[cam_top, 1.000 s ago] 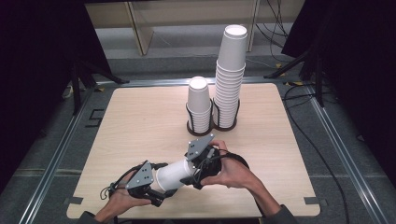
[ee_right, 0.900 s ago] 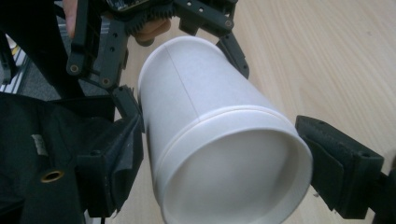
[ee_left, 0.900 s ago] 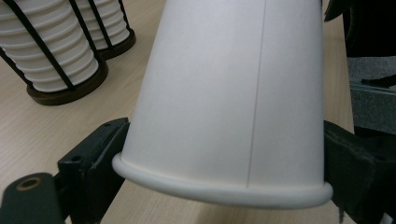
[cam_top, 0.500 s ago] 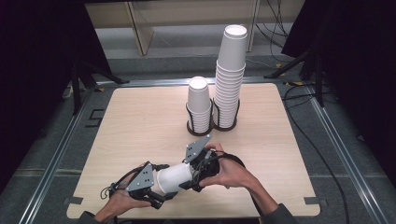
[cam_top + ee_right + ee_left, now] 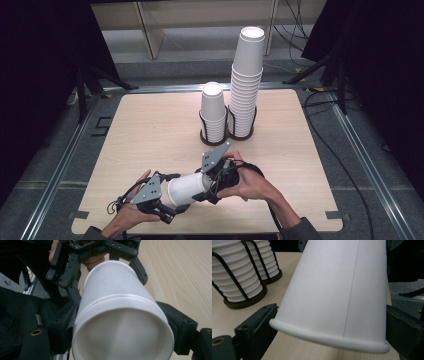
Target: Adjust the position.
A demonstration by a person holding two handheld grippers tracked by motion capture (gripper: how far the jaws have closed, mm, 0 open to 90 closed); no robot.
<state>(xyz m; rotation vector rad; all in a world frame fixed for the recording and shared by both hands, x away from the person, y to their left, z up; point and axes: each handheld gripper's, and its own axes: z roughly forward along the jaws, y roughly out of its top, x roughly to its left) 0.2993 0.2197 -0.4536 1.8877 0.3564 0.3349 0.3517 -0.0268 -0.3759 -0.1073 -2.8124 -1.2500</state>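
Table edge: the grippers work just above the near rim of the table [image 5: 300, 220], at lower centre in the high view.
Open room: bare wood left, right and mid-table; two racked cup stacks [image 5: 232, 107] stand upper centre.
Cup: the paper cup [image 5: 187, 189] is white, lying sideways, with nested rims visible.
Left gripper [image 5: 167, 202]: jaws have just been opening, flanking the cup's rim end; contact unclear.
Right gripper [image 5: 212, 187]: clamped on the cup's base end.

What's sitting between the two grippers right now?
A white paper cup lies on its side between the left gripper and the right gripper, each at one end of it, in the high view.
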